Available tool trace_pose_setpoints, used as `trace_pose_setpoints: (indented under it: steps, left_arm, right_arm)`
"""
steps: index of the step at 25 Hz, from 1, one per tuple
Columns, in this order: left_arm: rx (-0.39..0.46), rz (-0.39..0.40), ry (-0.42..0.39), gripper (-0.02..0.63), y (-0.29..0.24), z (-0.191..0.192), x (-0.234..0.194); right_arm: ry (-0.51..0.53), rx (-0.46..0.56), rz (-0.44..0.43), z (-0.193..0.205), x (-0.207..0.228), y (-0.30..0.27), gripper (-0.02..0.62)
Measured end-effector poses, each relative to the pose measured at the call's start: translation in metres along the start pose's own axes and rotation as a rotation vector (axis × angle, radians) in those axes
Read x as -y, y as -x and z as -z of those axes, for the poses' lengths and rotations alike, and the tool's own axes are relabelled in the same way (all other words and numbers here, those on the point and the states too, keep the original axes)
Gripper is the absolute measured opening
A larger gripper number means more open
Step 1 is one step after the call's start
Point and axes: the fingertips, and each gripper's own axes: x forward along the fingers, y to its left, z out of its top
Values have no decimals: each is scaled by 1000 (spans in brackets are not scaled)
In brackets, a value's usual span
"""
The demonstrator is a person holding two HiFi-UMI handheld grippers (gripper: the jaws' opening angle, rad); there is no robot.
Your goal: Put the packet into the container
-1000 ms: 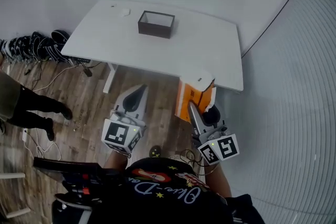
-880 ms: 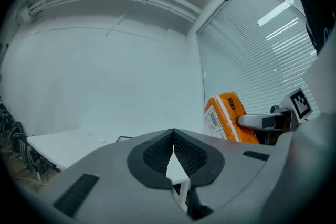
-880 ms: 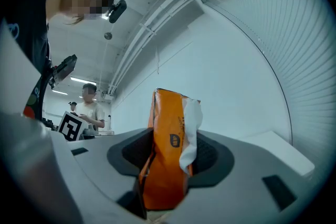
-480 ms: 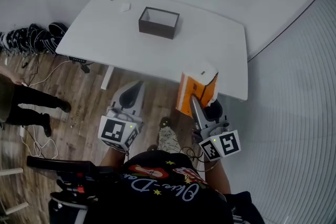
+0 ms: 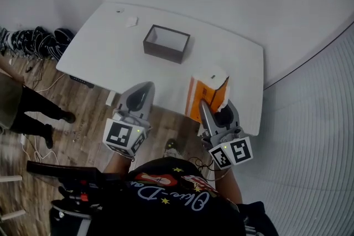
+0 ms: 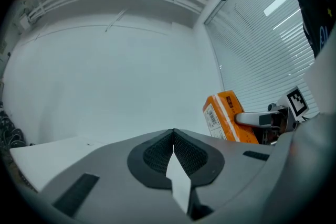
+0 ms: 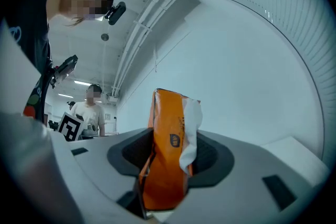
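An orange and white packet (image 5: 206, 96) stands upright in my right gripper (image 5: 213, 109), whose jaws are shut on it; in the right gripper view the packet (image 7: 169, 152) fills the gap between the pads. It hangs over the near right part of the white table (image 5: 110, 41). A dark open-topped container (image 5: 166, 43) sits on the table's far middle, well ahead of both grippers. My left gripper (image 5: 139, 96) is shut with nothing in it, at the table's near edge. In the left gripper view (image 6: 173, 136) the packet (image 6: 226, 117) shows to the right.
A small white item (image 5: 131, 21) lies on the table's far left. Cables and dark gear (image 5: 38, 41) lie on the wooden floor at the left, and a person's legs (image 5: 33, 108) stand there. A curved ribbed wall (image 5: 321, 135) closes the right side.
Both grippers have moved forward from over the floor to the table's near edge, the packet still held. The table and container now sit nearer in the head view.
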Motion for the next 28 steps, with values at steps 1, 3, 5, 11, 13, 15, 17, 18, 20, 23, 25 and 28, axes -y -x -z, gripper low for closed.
trace_pose_setpoints:
  steps: [1, 3, 5, 11, 13, 15, 17, 18, 20, 23, 25, 28]
  left_arm:
    - [-1, 3, 4, 9, 0, 1, 1]
    - [-3, 9, 3, 9, -2, 1, 2]
    - [-7, 15, -11, 9, -5, -1, 2]
    - [-37, -3, -7, 9, 0, 4, -1]
    - [-45, -7, -3, 9, -2, 5, -3]
    - [-56, -8, 1, 9, -3, 7, -3]
    - [-59, -13, -4, 9, -4, 5, -4]
    - [-56, -16, -8, 9, -4, 4, -5]
    - [-50, -20, -14, 9, -2, 3, -5]
    - [-42, -12, -25, 9, -1, 2, -5]
    - [-38, -3, -38, 9, -2, 3, -4]
    - [-20, 3, -39, 9, -5, 1, -2]
  right_arm:
    - [1, 0, -1, 0, -1, 1, 207]
    - [1, -1, 0, 0, 0, -1, 207]
    - [-5, 5, -4, -1, 1, -4, 207]
    - [-44, 0, -6, 3, 2, -5, 207]
    - [-56, -3, 3, 5, 5, -6, 207]
    - [-66, -12, 6, 7, 6, -6, 207]
    - [-74, -11, 2, 7, 6, -7, 207]
    - [-77, -8, 0, 7, 5, -7, 207]
    - [-76, -2, -3, 6, 4, -7, 207]
    - [-75, 18, -2, 5, 3, -7, 207]
    - [-78, 26, 2, 6, 4, -6, 207]
    - [-64, 21, 7, 7, 6, -5, 207]
